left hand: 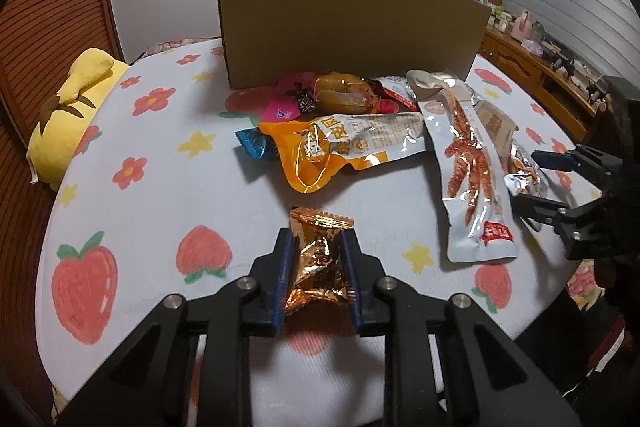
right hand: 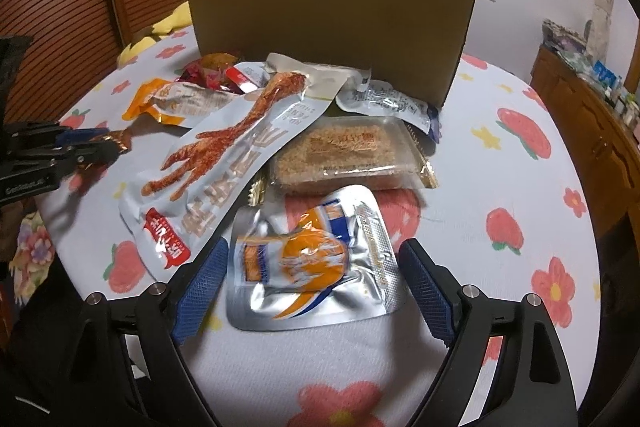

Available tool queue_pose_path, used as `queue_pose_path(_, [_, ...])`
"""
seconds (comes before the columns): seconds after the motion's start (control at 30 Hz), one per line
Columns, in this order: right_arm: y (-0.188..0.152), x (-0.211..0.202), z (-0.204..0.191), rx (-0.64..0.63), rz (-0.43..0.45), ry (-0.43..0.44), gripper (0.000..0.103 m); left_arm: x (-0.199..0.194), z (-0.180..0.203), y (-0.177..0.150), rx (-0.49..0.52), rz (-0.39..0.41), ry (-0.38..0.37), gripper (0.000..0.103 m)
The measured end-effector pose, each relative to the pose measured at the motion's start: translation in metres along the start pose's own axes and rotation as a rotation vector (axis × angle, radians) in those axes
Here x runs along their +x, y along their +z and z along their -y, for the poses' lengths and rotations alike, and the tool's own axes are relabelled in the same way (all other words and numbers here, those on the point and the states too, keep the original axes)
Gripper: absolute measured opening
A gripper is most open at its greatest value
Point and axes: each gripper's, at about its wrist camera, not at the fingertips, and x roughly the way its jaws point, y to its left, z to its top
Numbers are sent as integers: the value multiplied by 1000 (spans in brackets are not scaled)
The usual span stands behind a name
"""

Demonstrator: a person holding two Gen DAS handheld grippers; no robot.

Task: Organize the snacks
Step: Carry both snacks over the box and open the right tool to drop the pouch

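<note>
My left gripper (left hand: 316,239) is shut on a small gold foil snack packet (left hand: 320,263), held just above the bedspread. It also shows in the right wrist view (right hand: 108,143) at the far left. My right gripper (right hand: 314,251) is open, its jaws on either side of a silver and orange pouch (right hand: 312,259) lying flat; it also shows in the left wrist view (left hand: 532,183). A long chicken-feet pack (left hand: 476,187) (right hand: 228,163), an orange pack (left hand: 340,147), a clear-wrapped crumb cake (right hand: 344,151) and several small snacks lie before an upright cardboard box (left hand: 352,27) (right hand: 328,31).
A flower and strawberry print bedspread (left hand: 160,147) covers the bed. A yellow plush toy (left hand: 76,115) lies at the left edge. A wooden dresser (left hand: 540,67) with small items runs along the right. A slatted wooden headboard (left hand: 48,27) stands at the left.
</note>
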Motion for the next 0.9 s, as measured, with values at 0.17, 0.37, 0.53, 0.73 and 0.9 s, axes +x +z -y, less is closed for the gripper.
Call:
queue_pose_path(0.17, [0, 2, 0, -11, -11, -1, 90, -12, 3, 0, -7, 26, -15, 22])
queue_pose_path(0.37, [-5, -2, -5, -33, -11, 19, 85, -22, 11, 6, 9, 53, -24, 22])
queue_pose_path(0.53, [-6, -5, -6, -32, -9, 26, 84, -28, 16, 10, 18, 71, -28, 22])
queue_pose_path(0.73, [-7, -11, -3, -17, 11, 30, 82, -35, 20, 18, 25, 92, -30, 23])
queue_pose_path(0.9, [-5, -19, 0, -7, 30, 32, 82, -42, 23, 25, 29, 112, -33, 23])
